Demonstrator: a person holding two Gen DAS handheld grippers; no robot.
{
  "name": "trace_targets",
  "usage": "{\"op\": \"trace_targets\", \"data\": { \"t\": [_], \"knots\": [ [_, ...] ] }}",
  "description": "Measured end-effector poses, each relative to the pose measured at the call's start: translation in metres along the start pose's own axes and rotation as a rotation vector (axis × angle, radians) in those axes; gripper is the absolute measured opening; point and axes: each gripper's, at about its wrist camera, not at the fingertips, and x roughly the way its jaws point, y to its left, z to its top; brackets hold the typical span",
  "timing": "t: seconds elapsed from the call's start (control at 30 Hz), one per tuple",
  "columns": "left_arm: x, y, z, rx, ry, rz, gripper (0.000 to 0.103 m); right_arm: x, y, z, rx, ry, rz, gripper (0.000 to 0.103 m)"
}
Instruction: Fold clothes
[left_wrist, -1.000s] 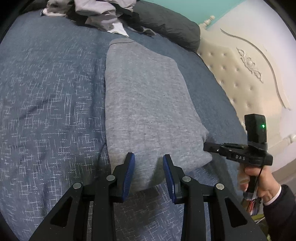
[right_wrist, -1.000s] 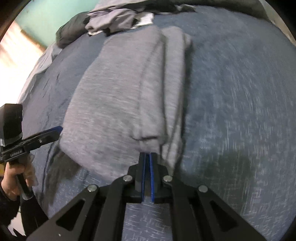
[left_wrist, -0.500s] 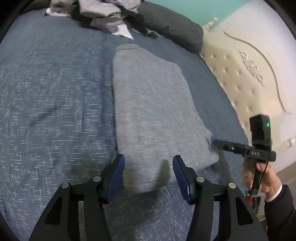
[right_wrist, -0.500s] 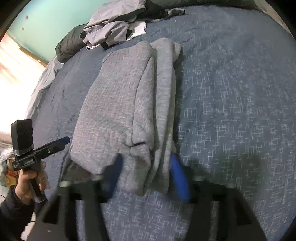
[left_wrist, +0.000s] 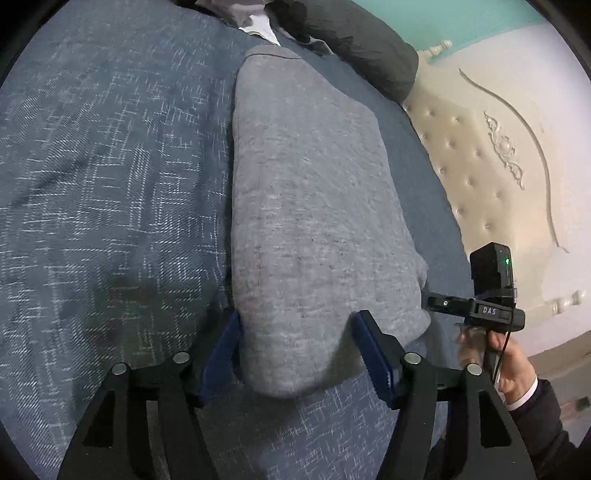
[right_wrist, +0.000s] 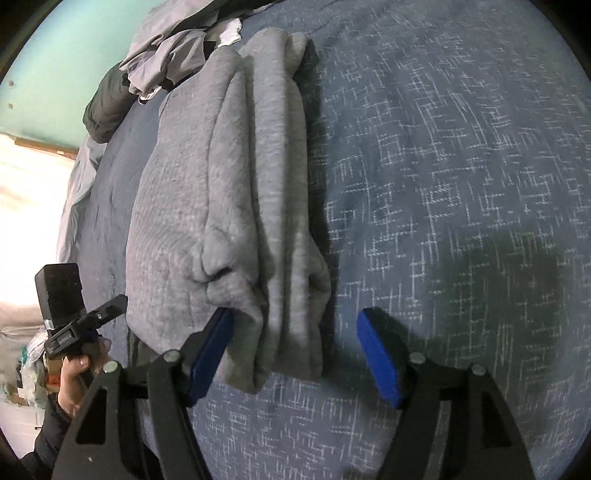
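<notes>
— What are the two grippers doing?

— The left gripper (left_wrist: 297, 341) is spread wide. Its blue pads sit on both sides of the near end of the gray sweater (left_wrist: 314, 206), low in the middle of the left view. I cannot tell if the pads touch the cloth. The right gripper (right_wrist: 295, 345) is spread wide too. Its left pad is right at the sweater's near edge, and its right pad is over the bare blanket (right_wrist: 461, 184). Neither one pinches anything.

— Where is the sweater?

— It lies in the middle of the bed, folded into a long, thick strip. In the right view you can see soft layers stacked along its right side.

— What does the stuff look like?

— The sweater is fuzzy and gray. The blanket is dark blue with little white crisscross lines. A messy pile of clothes (right_wrist: 173, 55) sits at the top of the frame, beside a dark pillow (left_wrist: 362, 48). The headboard (left_wrist: 491, 177) at the right of the left view is cream, puffy, with buttons.
</notes>
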Motion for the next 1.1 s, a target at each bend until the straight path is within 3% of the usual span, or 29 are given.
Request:
{"op": "trace_targets", "data": {
  "t": [0.43, 0.57, 0.87, 1.1],
  "knots": [
    [0.014, 0.003, 0.012, -0.024, -0.03, -0.004, 0.07, 0.013, -0.005, 0.012, 0.044, 0.019, 0.034, 0.072],
    [0.01, -0.002, 0.01, -0.014, -0.028, -0.012, 0.066, 0.015, -0.001, 0.01, 0.047, 0.043, 0.094, 0.064],
    [0.009, 0.002, 0.012, -0.004, -0.017, -0.023, 0.065, 0.006, 0.002, 0.008, 0.016, 0.008, 0.177, 0.064],
    [0.013, 0.001, 0.012, -0.011, -0.016, -0.021, 0.065, 0.009, 0.008, 0.012, -0.028, 0.048, 0.117, 0.065]
  ]
}}
